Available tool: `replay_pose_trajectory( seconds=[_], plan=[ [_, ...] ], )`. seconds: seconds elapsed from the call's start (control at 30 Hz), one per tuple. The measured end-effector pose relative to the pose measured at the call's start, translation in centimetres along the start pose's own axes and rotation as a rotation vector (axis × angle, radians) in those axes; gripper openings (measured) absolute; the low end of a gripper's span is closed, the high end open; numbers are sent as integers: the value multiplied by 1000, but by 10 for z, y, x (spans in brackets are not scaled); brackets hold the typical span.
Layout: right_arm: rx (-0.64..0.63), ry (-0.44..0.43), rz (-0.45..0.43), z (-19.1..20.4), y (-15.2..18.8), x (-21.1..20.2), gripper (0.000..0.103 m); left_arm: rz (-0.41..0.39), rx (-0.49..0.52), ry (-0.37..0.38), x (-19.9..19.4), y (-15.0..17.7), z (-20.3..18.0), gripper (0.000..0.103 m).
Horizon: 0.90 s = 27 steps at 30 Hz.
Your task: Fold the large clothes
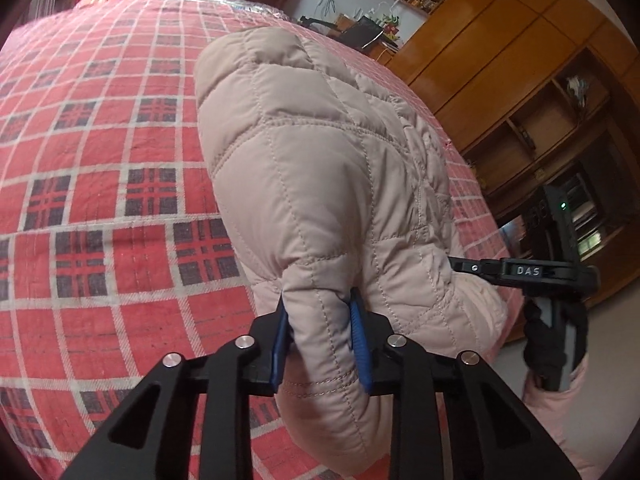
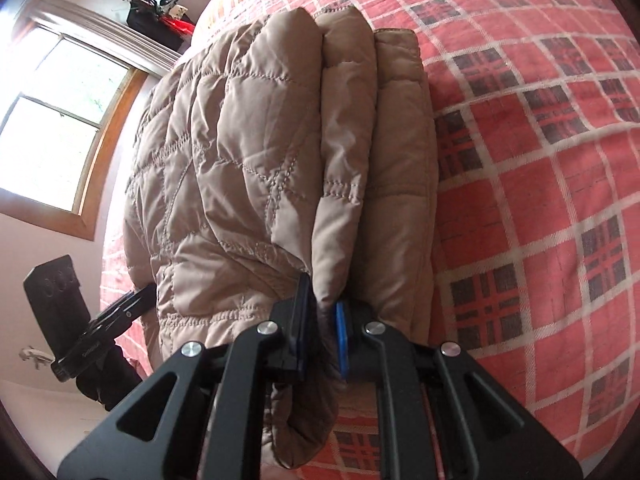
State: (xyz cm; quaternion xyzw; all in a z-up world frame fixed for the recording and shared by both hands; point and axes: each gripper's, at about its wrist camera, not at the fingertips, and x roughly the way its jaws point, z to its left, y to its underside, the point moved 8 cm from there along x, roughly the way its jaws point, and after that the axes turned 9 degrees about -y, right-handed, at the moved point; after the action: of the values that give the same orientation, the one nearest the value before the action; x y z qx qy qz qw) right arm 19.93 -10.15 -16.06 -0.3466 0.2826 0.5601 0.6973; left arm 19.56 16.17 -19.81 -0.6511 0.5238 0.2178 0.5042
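A pale pink-beige quilted jacket (image 1: pixel 316 168) lies folded in thick layers on a bed with a red plaid cover (image 1: pixel 100 152). My left gripper (image 1: pixel 320 312) is shut on a puffy edge of the jacket, its blue pads pressing the fabric from both sides. In the right wrist view the same jacket (image 2: pixel 240 152) shows stacked folds, and my right gripper (image 2: pixel 322 300) is shut on a fold of its near edge. The right gripper's black body (image 1: pixel 532 272) appears at the jacket's right side in the left wrist view.
Wooden cabinets and shelves (image 1: pixel 520 80) stand beyond the bed's right side. A window (image 2: pixel 60 112) with a wooden frame is on the wall left of the bed. The plaid bed cover (image 2: pixel 540 180) stretches to the right of the jacket.
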Motion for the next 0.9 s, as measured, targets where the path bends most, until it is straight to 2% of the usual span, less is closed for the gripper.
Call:
replay_pose_trajectory(
  seconds=[0.1, 0.13, 0.2, 0.27, 0.3, 0.4, 0.53, 0.67, 0.7, 0.77, 0.83, 0.9],
  plan=[
    [-6, 19, 14, 6, -2, 1, 15, 18, 2, 18, 3, -2, 3, 30],
    [-3, 27, 6, 9, -4, -5, 21, 22, 2, 24, 2, -3, 5, 32],
    [-27, 74, -42, 17, -11, -23, 24, 26, -6, 28, 1, -3, 7, 34],
    [-51, 154, -133, 23, -21, -49, 47, 20, 2, 22, -1, -3, 5, 35],
    [-70, 167, -171, 29, -27, -58, 49, 17, 7, 15, -1, -3, 3, 36],
    [-106, 136, -171, 46, -38, -59, 49, 15, 15, 2, -2, -2, 0, 39],
    [-104, 118, -91, 53, -54, -28, 46, 12, 10, -9, -3, -2, -1, 42],
    [-82, 127, -51, 48, -72, 2, 46, 1, 16, -58, -4, -2, -4, 45],
    [-84, 131, -46, 47, -75, 8, 43, -7, 23, -79, -6, -2, -5, 46],
    [-93, 125, -43, 49, -76, 13, 27, -21, 41, -117, -7, -2, -9, 47],
    [-96, 110, -51, 54, -77, 10, 16, -32, 58, -152, -9, -3, -13, 48],
    [-82, 68, -58, 54, -78, 3, 11, -38, 66, -176, -9, -3, -17, 48]
  ],
)
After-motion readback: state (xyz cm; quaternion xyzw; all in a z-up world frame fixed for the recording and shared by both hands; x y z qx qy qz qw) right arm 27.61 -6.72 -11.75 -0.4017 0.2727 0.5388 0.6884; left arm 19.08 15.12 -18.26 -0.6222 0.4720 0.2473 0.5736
